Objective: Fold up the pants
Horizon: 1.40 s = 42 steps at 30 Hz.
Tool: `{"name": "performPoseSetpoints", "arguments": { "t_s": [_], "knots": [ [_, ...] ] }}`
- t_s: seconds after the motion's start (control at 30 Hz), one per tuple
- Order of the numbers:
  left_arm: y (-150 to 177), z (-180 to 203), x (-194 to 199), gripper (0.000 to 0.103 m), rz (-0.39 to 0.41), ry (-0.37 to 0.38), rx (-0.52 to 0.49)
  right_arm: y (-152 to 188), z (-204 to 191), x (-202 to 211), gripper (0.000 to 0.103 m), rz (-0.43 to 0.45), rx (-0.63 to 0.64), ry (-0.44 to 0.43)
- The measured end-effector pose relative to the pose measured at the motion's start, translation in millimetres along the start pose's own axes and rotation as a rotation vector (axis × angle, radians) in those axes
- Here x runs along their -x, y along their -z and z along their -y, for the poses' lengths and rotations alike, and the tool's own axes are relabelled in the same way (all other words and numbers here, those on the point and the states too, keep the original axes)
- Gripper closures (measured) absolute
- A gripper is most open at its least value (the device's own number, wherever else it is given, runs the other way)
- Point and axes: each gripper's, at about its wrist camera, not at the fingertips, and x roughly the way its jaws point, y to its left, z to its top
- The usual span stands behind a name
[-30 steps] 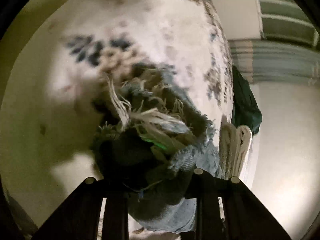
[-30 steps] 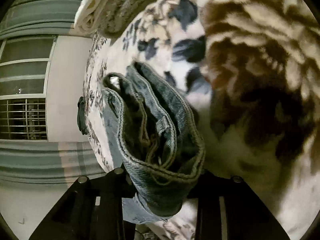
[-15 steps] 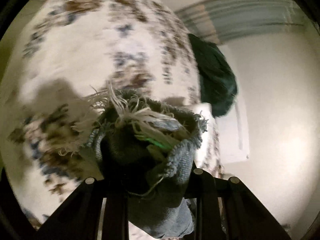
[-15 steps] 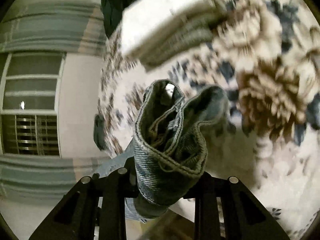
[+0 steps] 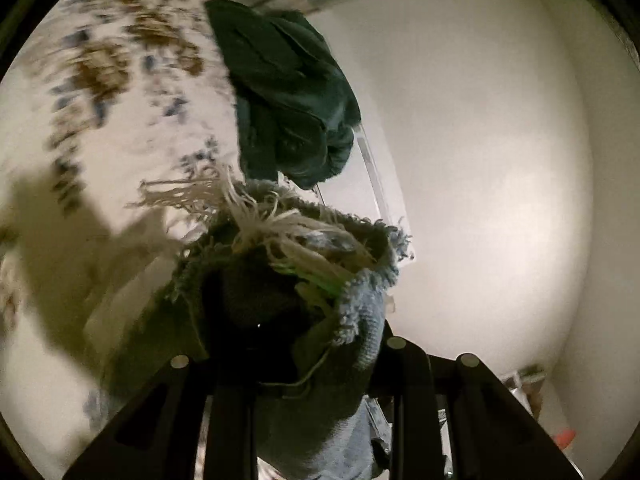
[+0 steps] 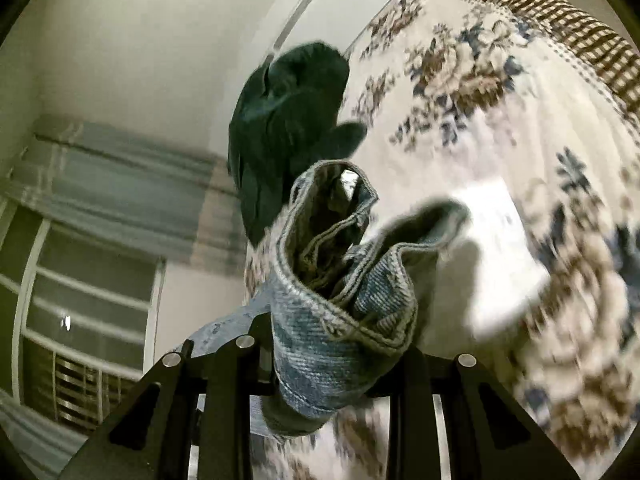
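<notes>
The pants are blue jeans. My left gripper (image 5: 316, 364) is shut on their frayed leg hem (image 5: 304, 276), whose pale threads stick out above the fingers. My right gripper (image 6: 324, 360) is shut on the bunched, stitched waistband (image 6: 344, 292). Both ends are held up above the floral bedspread (image 6: 520, 160), which also shows in the left wrist view (image 5: 120, 80). The rest of the jeans hangs below the grippers, mostly hidden.
A dark green garment (image 5: 288, 96) lies bunched at the bed's edge by the white wall; it also shows in the right wrist view (image 6: 288, 120). A checked brown cloth (image 6: 560, 28) lies at the far side. A window with grey curtains (image 6: 100, 184) is at the left.
Both grippers have swung with the jeans still held: the views turned from looking down on the bedspread toward the wall and the dark green garment. The folded pale cloth has left view.
</notes>
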Motion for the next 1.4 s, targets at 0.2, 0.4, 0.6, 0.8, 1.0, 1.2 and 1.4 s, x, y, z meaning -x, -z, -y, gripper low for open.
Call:
{"name": "performPoseSetpoints", "arguments": {
  "t_s": [0.2, 0.4, 0.6, 0.8, 1.0, 1.2, 1.4],
  "knots": [
    [-11.2, -72.5, -82.9, 0.081, -0.120, -0.100, -0.028, 3.1, 74.0, -73.0, 0.075, 0.024, -0.037, 0.037],
    [-24.9, -55.6, -97.2, 0.082, -0.164, -0.090, -0.027, -4.0, 67.5, -79.3, 0.075, 0.030, -0.042, 0.040],
    [-67.6, 47.5, -119.7, 0.082, -0.129, 0.066, -0.085, -54.3, -12.5, -55.8, 0.075, 0.125, 0.012, -0.023],
    [-78.7, 83.1, -117.5, 0.081, -0.113, 0.128, -0.207, -72.3, -39.8, -44.0, 0.075, 0.172, 0.084, -0.048],
    [-36.2, -12.3, -118.5, 0.081, -0.189, -0.045, -0.190, -21.7, 57.5, -72.0, 0.075, 0.075, -0.031, 0.027],
    [9.5, -105.0, -93.6, 0.081, -0.234, -0.191, -0.118, 28.3, 147.1, -90.4, 0.075, 0.014, -0.133, 0.088],
    [13.7, -106.7, -86.3, 0.081, -0.228, -0.196, -0.163, 29.6, 153.7, -90.2, 0.075, 0.016, -0.115, 0.059]
  ]
}}
